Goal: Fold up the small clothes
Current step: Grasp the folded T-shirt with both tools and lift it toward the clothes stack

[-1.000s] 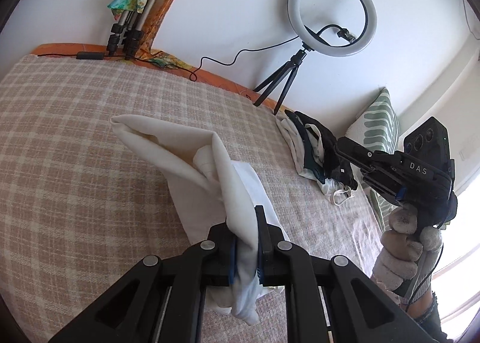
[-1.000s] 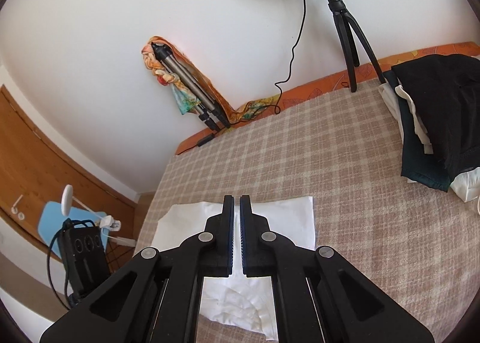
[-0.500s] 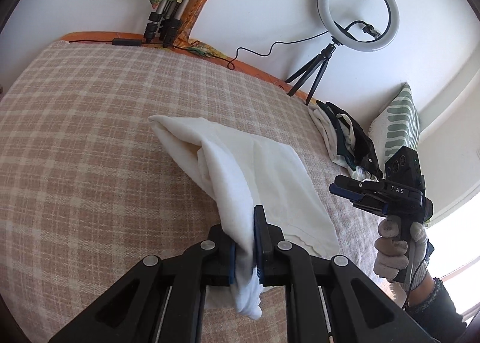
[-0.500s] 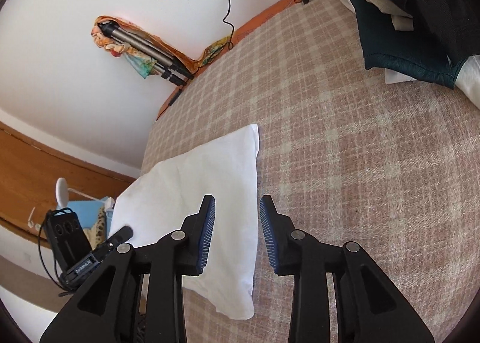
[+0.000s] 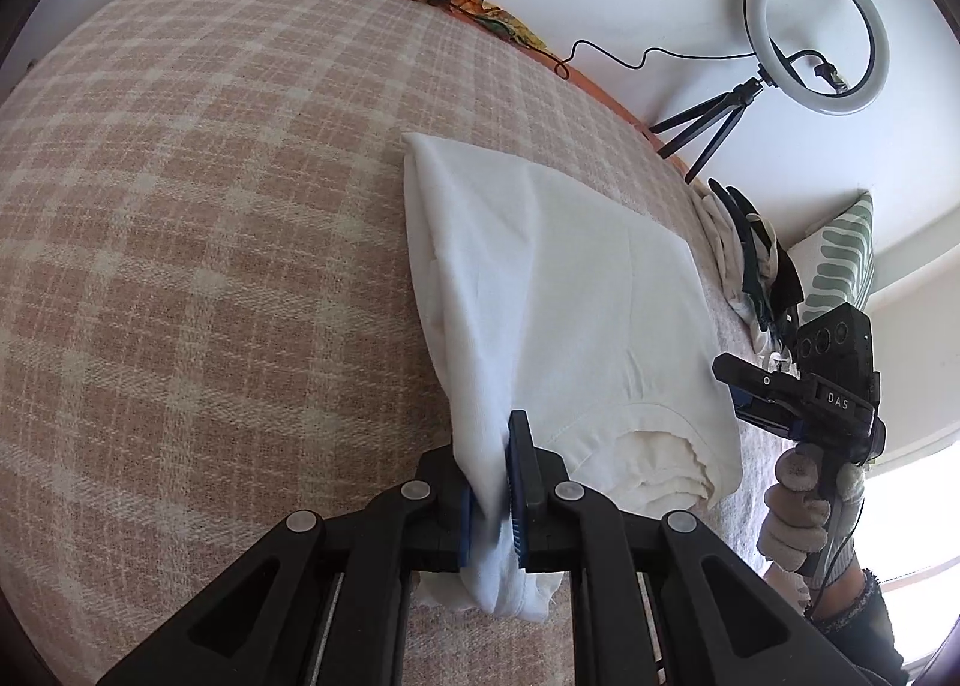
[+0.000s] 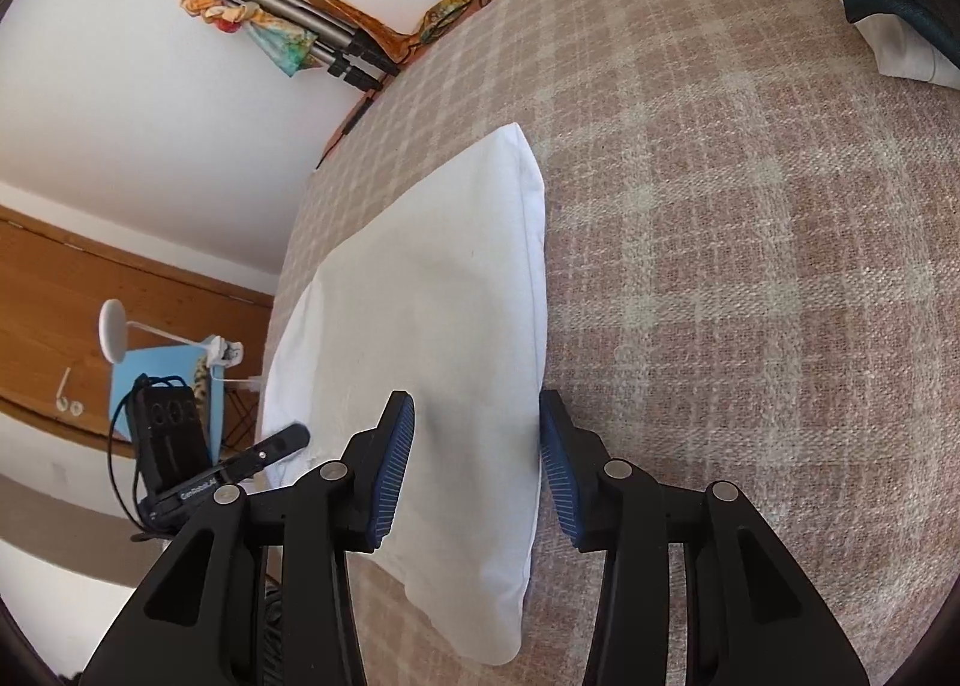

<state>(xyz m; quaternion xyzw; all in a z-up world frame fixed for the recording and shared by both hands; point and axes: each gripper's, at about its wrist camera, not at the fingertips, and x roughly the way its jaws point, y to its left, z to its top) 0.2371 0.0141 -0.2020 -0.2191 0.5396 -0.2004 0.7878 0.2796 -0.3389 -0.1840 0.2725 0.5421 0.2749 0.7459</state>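
Note:
A white garment [image 5: 576, 314] lies folded on the checked bedspread [image 5: 210, 218]. My left gripper [image 5: 493, 482] is shut on the garment's near left edge, which hangs down between the pads. In the right wrist view the same white garment [image 6: 432, 326] lies flat. My right gripper [image 6: 477, 470] is open, its jaws straddling the garment's right edge just above the cloth. The right gripper also shows in the left wrist view [image 5: 798, 386], at the garment's right side.
A pile of dark and white clothes [image 5: 750, 260] lies at the bed's far right, next to a green leaf-print pillow [image 5: 840, 260]. A ring light on a tripod [image 5: 816, 32] stands behind the bed. Folded tripods with a coloured scarf [image 6: 288, 38] lean on the wall.
My left gripper has lowered the lifted white cloth over the rest, so the garment lies folded flat. My right gripper has opened and moved down over the garment's right edge.

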